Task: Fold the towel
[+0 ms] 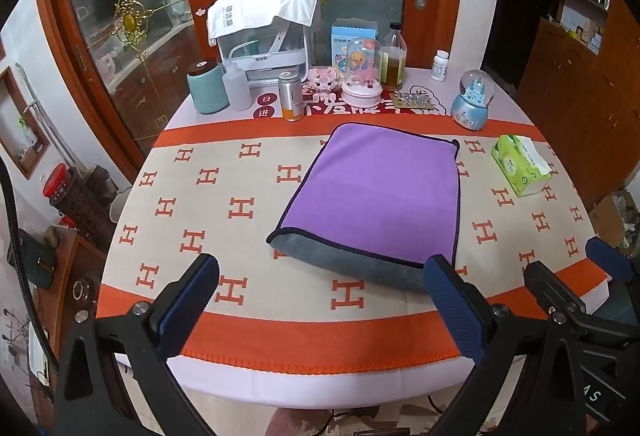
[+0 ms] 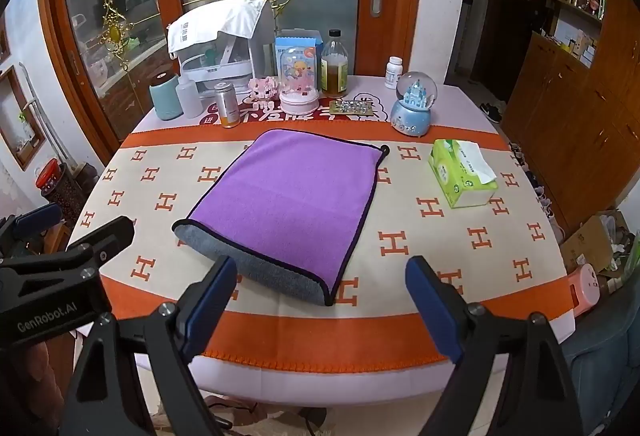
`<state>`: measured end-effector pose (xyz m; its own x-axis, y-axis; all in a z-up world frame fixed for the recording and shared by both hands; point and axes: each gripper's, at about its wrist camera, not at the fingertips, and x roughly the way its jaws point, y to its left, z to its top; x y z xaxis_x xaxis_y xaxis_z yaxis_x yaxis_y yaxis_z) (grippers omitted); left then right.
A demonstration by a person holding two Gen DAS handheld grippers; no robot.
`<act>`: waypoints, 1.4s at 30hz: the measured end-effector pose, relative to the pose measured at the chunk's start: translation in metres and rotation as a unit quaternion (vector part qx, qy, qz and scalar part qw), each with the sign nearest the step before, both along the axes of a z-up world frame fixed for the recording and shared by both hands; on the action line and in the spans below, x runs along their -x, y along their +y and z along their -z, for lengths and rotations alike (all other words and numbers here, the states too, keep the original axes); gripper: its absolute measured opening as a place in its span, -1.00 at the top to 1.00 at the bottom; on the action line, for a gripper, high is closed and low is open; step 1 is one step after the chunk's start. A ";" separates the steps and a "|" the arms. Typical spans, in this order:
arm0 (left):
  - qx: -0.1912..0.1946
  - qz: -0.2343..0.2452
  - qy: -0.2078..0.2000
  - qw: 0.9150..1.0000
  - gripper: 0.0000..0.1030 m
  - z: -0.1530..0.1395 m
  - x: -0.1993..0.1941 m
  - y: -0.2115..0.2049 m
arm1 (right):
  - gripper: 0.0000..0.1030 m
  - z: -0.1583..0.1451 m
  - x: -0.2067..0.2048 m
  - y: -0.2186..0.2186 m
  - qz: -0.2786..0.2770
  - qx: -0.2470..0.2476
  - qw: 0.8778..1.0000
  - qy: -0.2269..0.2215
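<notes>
A purple towel (image 1: 376, 191) with a dark hem and grey underside lies folded flat on the patterned tablecloth; it also shows in the right wrist view (image 2: 292, 203). Its grey folded edge faces the table's near side. My left gripper (image 1: 320, 300) is open and empty, held above the near table edge, just short of the towel's near edge. My right gripper (image 2: 320, 300) is open and empty, also just short of the towel's near edge. The right gripper shows at the right of the left wrist view (image 1: 576, 272). The left gripper shows at the left of the right wrist view (image 2: 80, 232).
A green tissue pack (image 2: 460, 171) lies right of the towel. Along the table's far side stand a blue snow globe (image 2: 414, 107), a bottle (image 2: 334, 63), a pink dome toy (image 2: 298, 79), a metal can (image 2: 228, 103), a teal jar (image 2: 165, 95) and a white rack (image 2: 220, 47).
</notes>
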<state>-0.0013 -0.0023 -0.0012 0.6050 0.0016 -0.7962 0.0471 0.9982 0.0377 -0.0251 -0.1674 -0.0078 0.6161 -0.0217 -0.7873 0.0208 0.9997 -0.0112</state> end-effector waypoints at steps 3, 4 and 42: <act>0.001 0.000 0.002 1.000 -0.97 -0.001 -0.001 0.003 | -0.69 0.000 0.000 0.000 0.000 -0.001 1.000 0.000; 0.001 0.000 0.003 1.000 -0.97 -0.001 -0.002 0.002 | -0.69 0.000 0.000 0.000 0.000 -0.001 1.000 0.000; 0.001 0.001 0.009 1.000 -0.97 0.003 0.010 0.006 | -0.69 0.009 0.010 0.001 -0.002 -0.011 1.000 0.004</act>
<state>-0.0117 0.0039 -0.0038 0.5914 -0.0015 -0.8064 0.0500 0.9981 0.0347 -0.0353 -0.1667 -0.0168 0.6098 -0.0017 -0.7926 0.0167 0.9998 0.0106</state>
